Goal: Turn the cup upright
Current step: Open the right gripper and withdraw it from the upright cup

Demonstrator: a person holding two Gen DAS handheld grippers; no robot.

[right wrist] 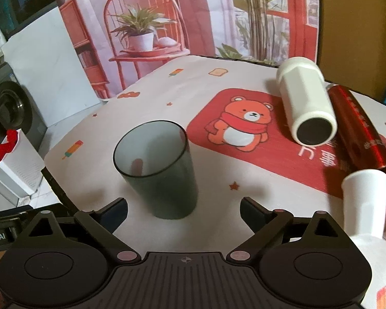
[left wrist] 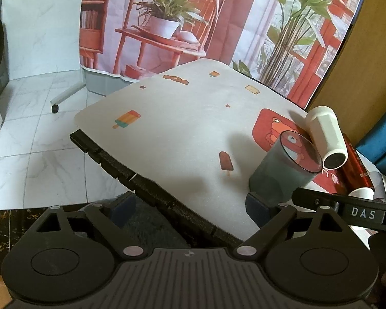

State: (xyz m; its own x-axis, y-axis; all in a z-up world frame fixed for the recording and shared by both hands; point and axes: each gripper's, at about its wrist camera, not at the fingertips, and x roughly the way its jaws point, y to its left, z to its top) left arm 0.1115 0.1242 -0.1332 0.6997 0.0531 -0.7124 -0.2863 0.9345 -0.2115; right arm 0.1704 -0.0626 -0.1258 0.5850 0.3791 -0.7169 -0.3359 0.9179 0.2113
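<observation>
A smoky grey translucent cup (right wrist: 162,170) stands upright on the table, mouth up; it also shows in the left wrist view (left wrist: 283,172). My right gripper (right wrist: 184,213) is open, its fingers apart on either side of the cup's base without touching it. My left gripper (left wrist: 193,211) is open and empty at the table's near-left edge, with its right finger just left of the cup. The other gripper's black body (left wrist: 347,206) shows at the right of the left wrist view.
A white cylinder flask (right wrist: 306,105) and a red bottle (right wrist: 360,126) lie on their sides on the red bear mat (right wrist: 244,123). A small white paper cup (right wrist: 365,203) lies at the right. The table's dark edge (left wrist: 141,180) drops to a tiled floor at the left.
</observation>
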